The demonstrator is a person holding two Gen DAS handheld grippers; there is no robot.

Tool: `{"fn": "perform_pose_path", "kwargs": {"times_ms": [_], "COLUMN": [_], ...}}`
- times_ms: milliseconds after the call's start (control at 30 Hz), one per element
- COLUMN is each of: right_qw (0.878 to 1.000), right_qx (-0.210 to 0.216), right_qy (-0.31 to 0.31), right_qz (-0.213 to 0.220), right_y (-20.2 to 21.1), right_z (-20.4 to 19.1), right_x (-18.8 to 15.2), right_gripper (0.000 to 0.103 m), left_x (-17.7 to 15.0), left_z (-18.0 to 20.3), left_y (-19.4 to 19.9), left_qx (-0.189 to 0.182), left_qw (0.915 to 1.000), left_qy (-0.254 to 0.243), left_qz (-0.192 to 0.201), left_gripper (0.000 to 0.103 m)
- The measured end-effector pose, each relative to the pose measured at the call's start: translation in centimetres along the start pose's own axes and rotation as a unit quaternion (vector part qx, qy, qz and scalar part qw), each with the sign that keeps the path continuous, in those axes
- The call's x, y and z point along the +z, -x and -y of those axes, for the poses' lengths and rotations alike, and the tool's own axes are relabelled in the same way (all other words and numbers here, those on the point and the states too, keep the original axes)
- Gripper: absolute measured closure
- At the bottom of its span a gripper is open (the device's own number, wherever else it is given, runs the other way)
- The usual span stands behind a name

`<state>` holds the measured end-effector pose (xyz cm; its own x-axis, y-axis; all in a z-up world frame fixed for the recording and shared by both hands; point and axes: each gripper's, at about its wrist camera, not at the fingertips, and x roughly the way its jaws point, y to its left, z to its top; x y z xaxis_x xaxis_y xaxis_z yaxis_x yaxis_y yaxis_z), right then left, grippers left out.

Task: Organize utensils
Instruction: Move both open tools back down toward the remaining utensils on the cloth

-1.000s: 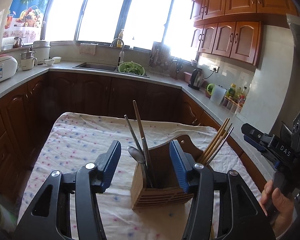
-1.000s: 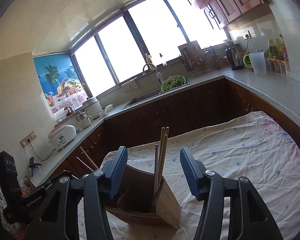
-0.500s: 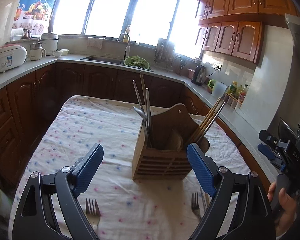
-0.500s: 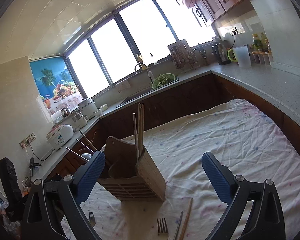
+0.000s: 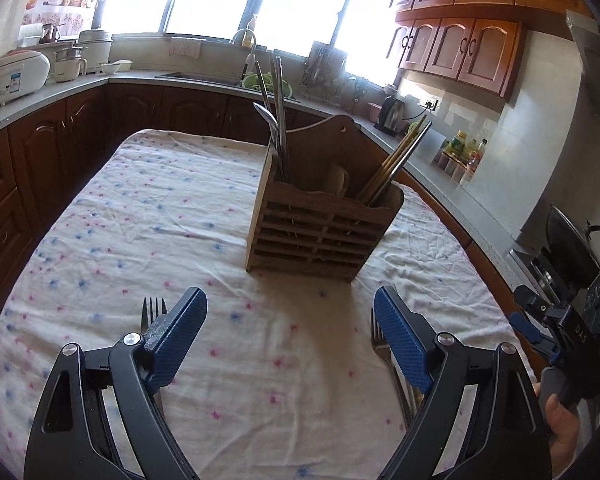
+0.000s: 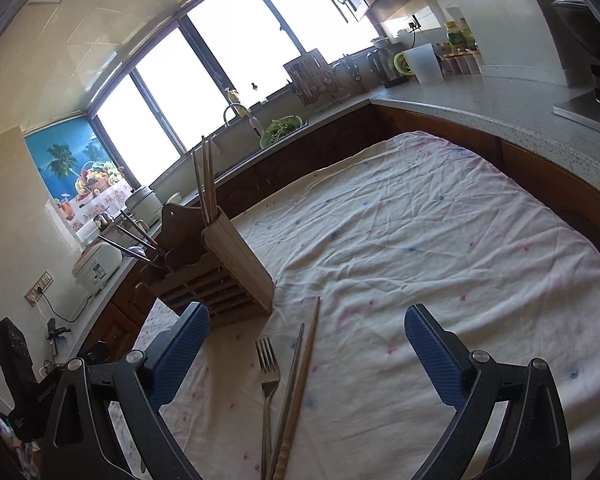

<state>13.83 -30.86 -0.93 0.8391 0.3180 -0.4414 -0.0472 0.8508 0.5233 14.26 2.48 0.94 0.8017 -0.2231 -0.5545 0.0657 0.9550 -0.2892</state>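
Note:
A slatted wooden utensil holder [image 5: 320, 228] [image 6: 224, 276] stands on the cloth-covered table [image 5: 160, 200], with metal utensils in its left part and chopsticks in its right. My left gripper [image 5: 290, 320] is open, nothing between its fingers; one fork [image 5: 152, 312] lies by its left finger, another fork [image 5: 378, 340] by its right finger. My right gripper [image 6: 306, 332] is open above a fork [image 6: 268, 376] and two loose chopsticks [image 6: 300, 376] lying on the cloth. The other gripper and a hand [image 5: 560, 424] show at the right edge of the left wrist view.
Dark wooden cabinets and a grey counter [image 6: 480, 96] wrap around the table. A rice cooker [image 5: 16, 76], sink with green colander [image 6: 280, 130], kettle [image 5: 390, 112], jars and a stove with a pan [image 5: 572, 248] line the counter.
Both grippers pulled back from the holder and sank towards the table, and their jaws widened. The forks and loose chopsticks on the cloth came into view.

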Motion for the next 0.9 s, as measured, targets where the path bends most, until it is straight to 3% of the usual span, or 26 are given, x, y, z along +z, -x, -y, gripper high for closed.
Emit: {"fn": "perform_pose_path", "kwargs": {"times_ms": [200,567,767,833,900], "right_qw": [1.000,0.999,0.998,0.997,0.996], "right_qx": [-0.007,-0.015,-0.015,-0.016,-0.015], "right_qy": [-0.004,0.006,0.018,0.023,0.028], "right_qz": [-0.026,-0.041,-0.064,-0.072,-0.083], "right_y": [-0.3,-1.1,-2.8,-3.6,-4.5], "right_z": [1.0,1.0,0.6,0.4,0.1], "right_x": [-1.5,-1.6,-0.9,-0.6,-0.2], "right_gripper": [0.004,0.007,0.028,0.041,0.047], "left_x": [-1.8,-2.2,-1.8,-1.5,-1.3], "left_z": [1.6,3.6,4.8,5.3,5.8], "left_y": [-1.1,-2.7,-4.6,-5.4,-6.4], "left_qx": [-0.014,-0.027,-0.037,-0.044,-0.050], "left_qw": [0.9994,0.9974,0.9951,0.9939,0.9923], "left_qy": [-0.013,-0.040,-0.058,-0.064,-0.071], "left_qz": [-0.030,-0.053,-0.071,-0.079,-0.088], "left_gripper": [0.015,0.015,0.016,0.022,0.027]}}
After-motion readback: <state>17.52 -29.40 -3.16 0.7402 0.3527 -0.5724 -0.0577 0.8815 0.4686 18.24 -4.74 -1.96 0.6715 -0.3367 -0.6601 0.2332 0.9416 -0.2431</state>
